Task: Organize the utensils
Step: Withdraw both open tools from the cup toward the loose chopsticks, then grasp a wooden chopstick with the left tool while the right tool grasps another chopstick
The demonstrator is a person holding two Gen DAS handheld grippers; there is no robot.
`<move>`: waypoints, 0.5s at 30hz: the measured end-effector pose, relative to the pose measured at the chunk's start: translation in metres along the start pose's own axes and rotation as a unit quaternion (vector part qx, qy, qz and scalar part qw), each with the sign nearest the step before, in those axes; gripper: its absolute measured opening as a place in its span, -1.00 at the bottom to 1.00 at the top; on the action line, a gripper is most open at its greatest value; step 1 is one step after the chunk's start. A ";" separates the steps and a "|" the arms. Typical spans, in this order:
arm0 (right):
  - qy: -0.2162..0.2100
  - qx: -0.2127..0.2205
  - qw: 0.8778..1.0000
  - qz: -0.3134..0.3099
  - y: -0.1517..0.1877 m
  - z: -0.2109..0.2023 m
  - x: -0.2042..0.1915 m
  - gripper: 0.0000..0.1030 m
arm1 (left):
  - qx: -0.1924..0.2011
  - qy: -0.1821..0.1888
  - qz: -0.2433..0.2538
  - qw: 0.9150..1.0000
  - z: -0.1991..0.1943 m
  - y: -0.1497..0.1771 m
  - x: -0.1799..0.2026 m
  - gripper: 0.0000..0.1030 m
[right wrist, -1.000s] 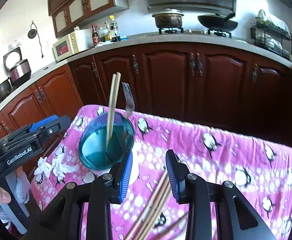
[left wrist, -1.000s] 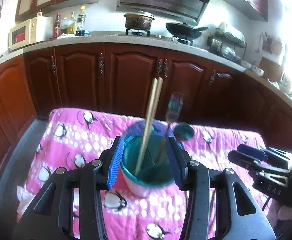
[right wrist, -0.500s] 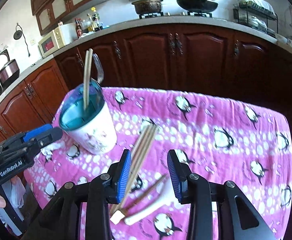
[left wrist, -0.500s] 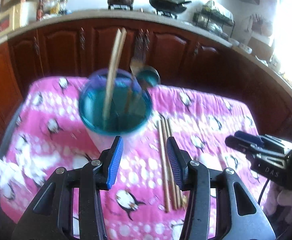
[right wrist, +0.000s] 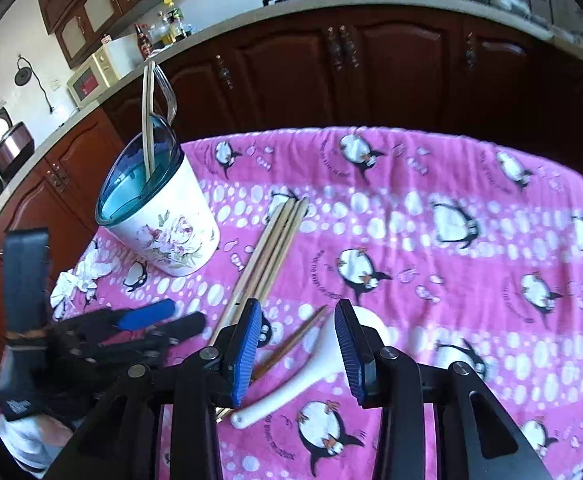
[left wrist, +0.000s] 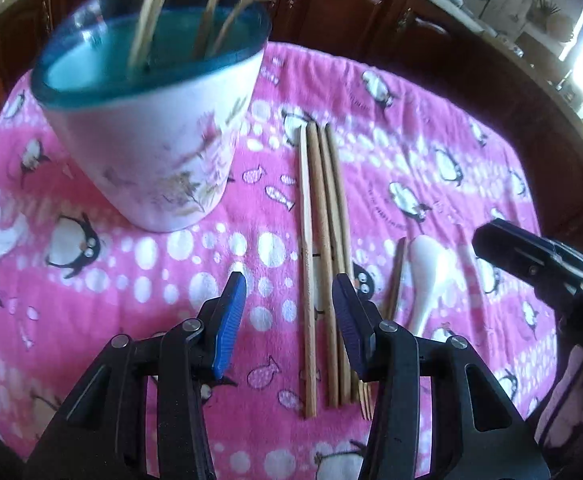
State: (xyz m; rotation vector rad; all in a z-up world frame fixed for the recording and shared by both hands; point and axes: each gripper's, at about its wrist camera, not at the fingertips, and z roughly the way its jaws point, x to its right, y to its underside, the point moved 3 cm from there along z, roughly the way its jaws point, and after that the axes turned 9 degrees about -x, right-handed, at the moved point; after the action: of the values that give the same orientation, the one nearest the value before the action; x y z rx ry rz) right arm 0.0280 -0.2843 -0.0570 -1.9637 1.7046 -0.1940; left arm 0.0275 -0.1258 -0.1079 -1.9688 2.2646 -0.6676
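Left gripper [left wrist: 289,300], jaws open and empty, straddles the chopsticks [left wrist: 323,248] lying lengthwise mid-frame on the cloth; right gripper [right wrist: 297,338], also open, hovers over the spoon [right wrist: 311,368].

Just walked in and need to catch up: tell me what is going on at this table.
A person with a gripper in each hand is sorting utensils on a pink penguin cloth. The holder cup already has chopsticks, a fork and a spoon standing in it. The left gripper hangs open over a bundle of chopsticks lying flat, gripping nothing. The right gripper hangs open over a white spoon, with one loose chopstick beside it.
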 end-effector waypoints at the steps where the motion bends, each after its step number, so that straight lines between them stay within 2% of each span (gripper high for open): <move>1: -0.007 -0.004 1.000 0.003 -0.004 0.005 0.001 -0.30 | -0.003 -0.003 0.000 1.000 0.005 -0.001 -0.001 -0.14; 4: -0.021 -0.021 0.999 0.015 -0.017 0.023 0.004 -0.39 | -0.015 -0.006 -0.002 1.000 0.019 -0.004 -0.001 -0.15; 7: -0.029 -0.034 0.999 0.016 -0.029 0.038 0.004 -0.44 | -0.006 -0.011 -0.001 1.000 0.023 -0.008 -0.002 -0.16; 8: -0.030 -0.038 0.999 0.015 -0.033 0.042 0.004 -0.47 | -0.006 -0.011 -0.002 1.000 0.025 -0.010 -0.002 -0.24; 9: -0.033 -0.042 0.998 0.016 -0.037 0.047 0.004 -0.50 | -0.006 -0.014 -0.004 1.000 0.025 -0.012 -0.002 -0.46; 10: -0.039 -0.046 0.998 0.019 -0.041 0.053 0.005 -0.52 | -0.008 -0.019 -0.003 1.000 0.027 -0.013 -0.003 -0.50; 12: -0.045 -0.056 0.997 0.028 -0.048 0.066 0.006 -0.58 | -0.003 -0.012 -0.002 1.000 0.026 -0.013 -0.004 -0.87; 15: -0.050 -0.068 0.996 0.036 -0.056 0.084 0.006 -0.63 | -0.002 -0.010 0.002 1.000 0.020 -0.008 -0.006 -0.92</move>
State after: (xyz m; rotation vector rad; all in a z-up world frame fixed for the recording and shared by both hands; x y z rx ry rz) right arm 0.1150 -0.2622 -0.1031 -1.9699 1.7598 0.0475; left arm 0.0429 -0.1258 -0.1243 -1.9625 2.2605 -0.6411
